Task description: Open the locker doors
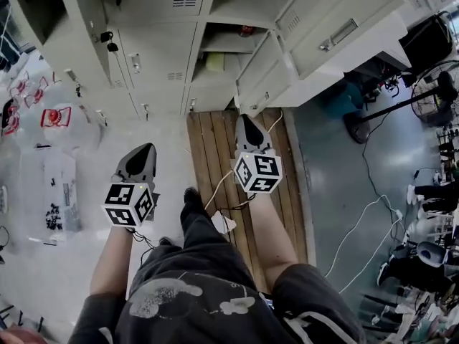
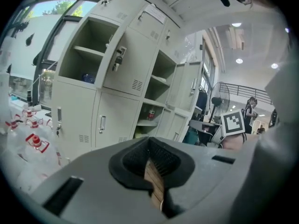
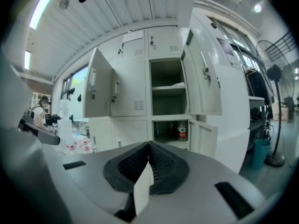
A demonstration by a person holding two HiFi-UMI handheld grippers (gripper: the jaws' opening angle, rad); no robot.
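Observation:
The grey-white lockers (image 1: 154,70) stand in front of me, apart from both grippers. In the head view several doors (image 1: 344,27) at the right hang open, with open compartments (image 1: 229,49) beside them, while the middle doors are closed. My left gripper (image 1: 149,147) is shut and empty and points at the closed lower doors (image 2: 107,122); its jaws (image 2: 150,141) meet at the tip. My right gripper (image 1: 244,118) is also shut on nothing. It (image 3: 149,146) faces an open compartment (image 3: 168,92) and a lower one holding red cans (image 3: 181,130).
A wooden slat platform (image 1: 215,149) lies on the floor before the lockers. Plastic-wrapped bottle packs (image 1: 50,120) sit at the left. A standing fan (image 1: 430,92) and loose cables (image 1: 358,221) are at the right. A person (image 2: 250,108) stands far off.

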